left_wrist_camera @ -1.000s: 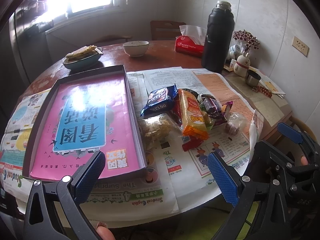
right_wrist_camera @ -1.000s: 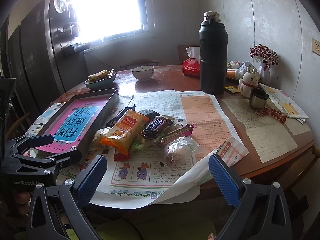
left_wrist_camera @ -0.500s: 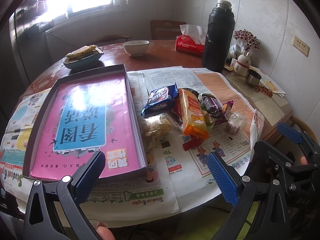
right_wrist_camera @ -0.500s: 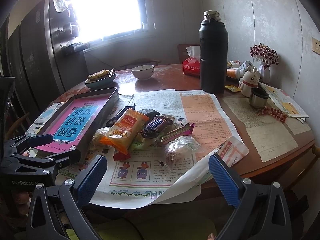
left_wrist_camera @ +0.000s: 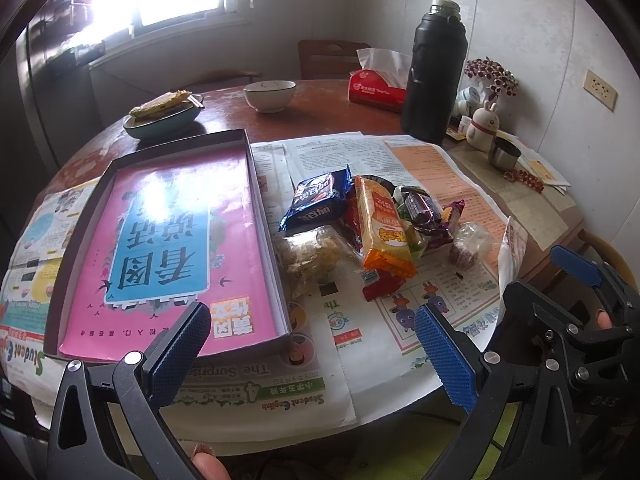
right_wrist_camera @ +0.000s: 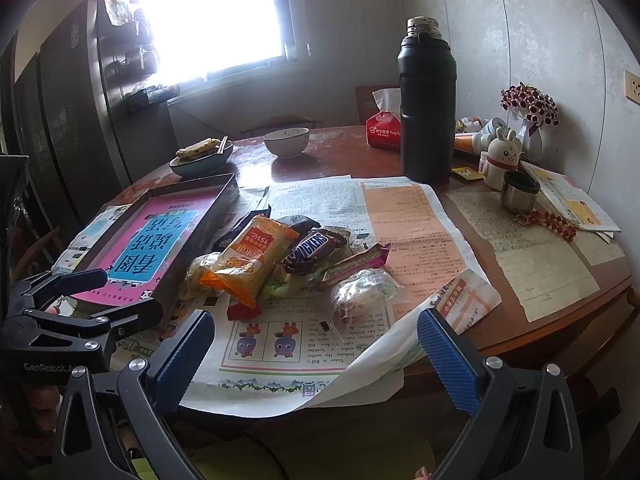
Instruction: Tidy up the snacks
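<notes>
Right wrist view: snack pile (right_wrist_camera: 288, 260) near table's (right_wrist_camera: 352, 152) front edge, beside empty tray (right_wrist_camera: 218, 216). Both tools, left (left_wrist_camera: 312, 344) and right (right_wrist_camera: 316, 354), wide, holding nothing. Probably light, crinkly, slippery; grip orange packet (right_wrist_camera: 252, 260) mid-body.

Black flask (right_wrist_camera: 427, 104) beside red tissue pack (right_wrist_camera: 383, 130), white bowl (right_wrist_camera: 286, 141), rabbit figurine (right_wrist_camera: 501, 156) behind.

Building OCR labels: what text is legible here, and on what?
"SNICKERS": brown bar.
"1515": orange pack.
"Student English": newspaper, upside down.
"The Surprise": newspaper headline, upside down.
"GenRobot": left tongs body.
Chinese characters: pink box, red tissue pack.
Newspaper body text and the blue pack: too small.
</notes>
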A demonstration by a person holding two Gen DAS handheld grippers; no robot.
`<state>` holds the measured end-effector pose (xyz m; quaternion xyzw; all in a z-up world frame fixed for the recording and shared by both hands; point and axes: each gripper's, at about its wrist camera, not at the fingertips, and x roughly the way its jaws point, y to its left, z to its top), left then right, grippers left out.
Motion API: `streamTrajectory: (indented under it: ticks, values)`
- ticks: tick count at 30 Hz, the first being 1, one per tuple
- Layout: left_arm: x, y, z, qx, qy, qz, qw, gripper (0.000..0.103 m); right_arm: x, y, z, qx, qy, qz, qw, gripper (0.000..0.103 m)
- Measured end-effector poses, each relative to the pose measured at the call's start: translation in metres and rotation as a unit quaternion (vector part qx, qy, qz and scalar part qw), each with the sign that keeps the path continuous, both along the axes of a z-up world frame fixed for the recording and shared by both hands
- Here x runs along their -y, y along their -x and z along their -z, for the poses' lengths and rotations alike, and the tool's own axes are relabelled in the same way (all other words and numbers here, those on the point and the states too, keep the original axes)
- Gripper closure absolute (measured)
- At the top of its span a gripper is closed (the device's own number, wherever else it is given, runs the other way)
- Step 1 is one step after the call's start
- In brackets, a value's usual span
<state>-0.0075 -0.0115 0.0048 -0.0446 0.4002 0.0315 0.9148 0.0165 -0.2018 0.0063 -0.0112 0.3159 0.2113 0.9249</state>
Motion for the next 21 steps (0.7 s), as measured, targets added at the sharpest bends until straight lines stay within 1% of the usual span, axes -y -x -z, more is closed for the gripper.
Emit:
streamTrajectory:
  ticks: [12, 17, 21]
  values:
    - [0.0, -0.007, -0.002, -0.004, 0.005, 0.005, 1.0, 0.001, 0.002, -0.004, 0.003, -0.008, -0.005, -0.001, 1.0, 0.001]
    - [0.006, -0.018, -0.003, -0.01, 0.002, 0.019, 0.9998, 0.001, 0.005, -0.009, 0.006, -0.013, -0.007, 0.0, 1.0, 0.001]
    - [0.018, -0.033, -0.005, -0.016, -0.007, 0.04, 0.999, 0.001, 0.009, -0.017, 0.009, -0.017, -0.004, 0.004, 1.0, 0.001]
